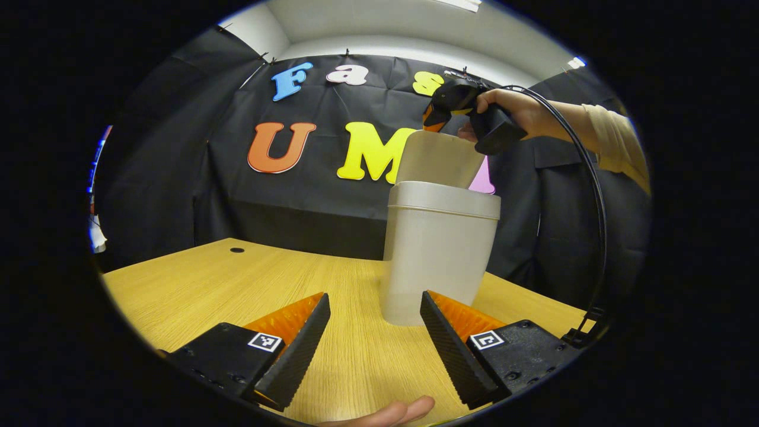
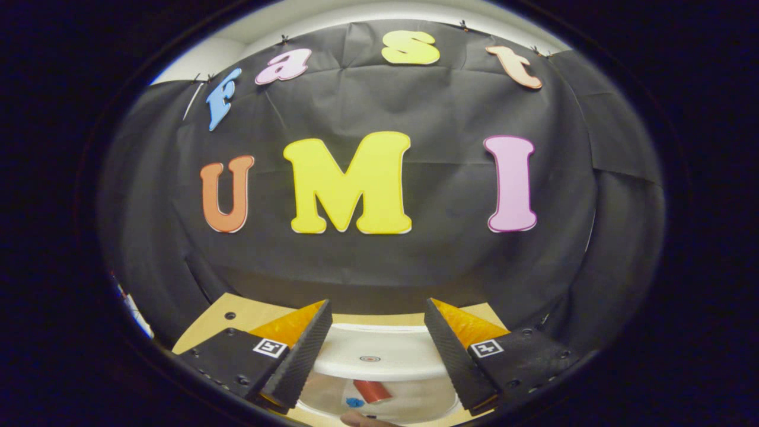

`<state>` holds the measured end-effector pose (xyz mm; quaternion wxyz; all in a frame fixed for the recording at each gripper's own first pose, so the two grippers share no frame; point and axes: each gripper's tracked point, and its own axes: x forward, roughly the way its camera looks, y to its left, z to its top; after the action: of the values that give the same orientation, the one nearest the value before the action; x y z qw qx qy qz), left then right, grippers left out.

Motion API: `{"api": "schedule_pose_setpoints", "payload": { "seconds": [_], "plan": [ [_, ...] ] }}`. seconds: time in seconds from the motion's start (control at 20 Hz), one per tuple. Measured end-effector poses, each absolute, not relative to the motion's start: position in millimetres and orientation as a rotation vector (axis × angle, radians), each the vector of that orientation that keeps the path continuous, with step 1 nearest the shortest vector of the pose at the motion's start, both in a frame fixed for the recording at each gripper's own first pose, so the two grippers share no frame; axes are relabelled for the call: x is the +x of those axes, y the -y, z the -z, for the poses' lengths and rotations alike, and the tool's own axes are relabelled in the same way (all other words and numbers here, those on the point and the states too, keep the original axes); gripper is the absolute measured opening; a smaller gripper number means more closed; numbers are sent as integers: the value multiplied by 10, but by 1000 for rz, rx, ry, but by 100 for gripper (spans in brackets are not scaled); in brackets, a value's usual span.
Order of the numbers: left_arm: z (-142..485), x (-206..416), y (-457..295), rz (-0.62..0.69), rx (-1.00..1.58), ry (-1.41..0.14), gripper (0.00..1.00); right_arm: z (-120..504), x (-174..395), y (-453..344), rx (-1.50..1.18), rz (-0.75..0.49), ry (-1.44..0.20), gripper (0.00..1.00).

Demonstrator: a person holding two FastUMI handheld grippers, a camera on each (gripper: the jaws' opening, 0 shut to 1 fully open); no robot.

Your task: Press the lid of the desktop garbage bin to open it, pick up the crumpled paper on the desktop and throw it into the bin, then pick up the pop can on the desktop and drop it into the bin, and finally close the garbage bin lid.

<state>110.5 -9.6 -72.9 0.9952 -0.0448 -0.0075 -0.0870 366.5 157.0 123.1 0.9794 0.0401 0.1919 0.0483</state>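
Pale grey plastic forms the garbage bin [image 1: 440,255], which in the left gripper view stands upright on the wood-grain desktop [image 1: 237,284], its long axis vertical, slightly tapered toward the base. Its lid [image 1: 439,159] is raised, tilted up and back from the rim. The left gripper [image 1: 375,341] hangs low over the desktop, fingers spread wide apart with nothing between them; the bin's base sits just beyond the gap, nearer the right-hand finger. A fingertip of the holding hand [image 1: 385,413] shows at the bottom edge. Above the bin, the right gripper [image 1: 442,112] is held by a hand [image 1: 522,112] with a beige sleeve [image 1: 616,145], close to the top edge of the raised lid; contact cannot be determined.

In the right gripper view, the camera looks from above across the bin. The right gripper [image 2: 375,350] has its fingers spread apart, grasping nothing. Between them lies the white underside of the lid [image 2: 373,356], and below it the bin's open mouth. Inside rests a red pop can [image 2: 372,391], lying on its side, long axis slanted from upper left to lower right. A small blue item [image 2: 354,402] lies beside it, too small to identify.
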Motion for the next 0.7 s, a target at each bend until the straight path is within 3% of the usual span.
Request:
{"api": "schedule_pose_setpoints", "payload": {
  "seconds": [0.7],
  "plan": [
    [713,930,215,129,1,-8,99,-369,3001,-1341,57,-47,-629,97]
  ]
}}
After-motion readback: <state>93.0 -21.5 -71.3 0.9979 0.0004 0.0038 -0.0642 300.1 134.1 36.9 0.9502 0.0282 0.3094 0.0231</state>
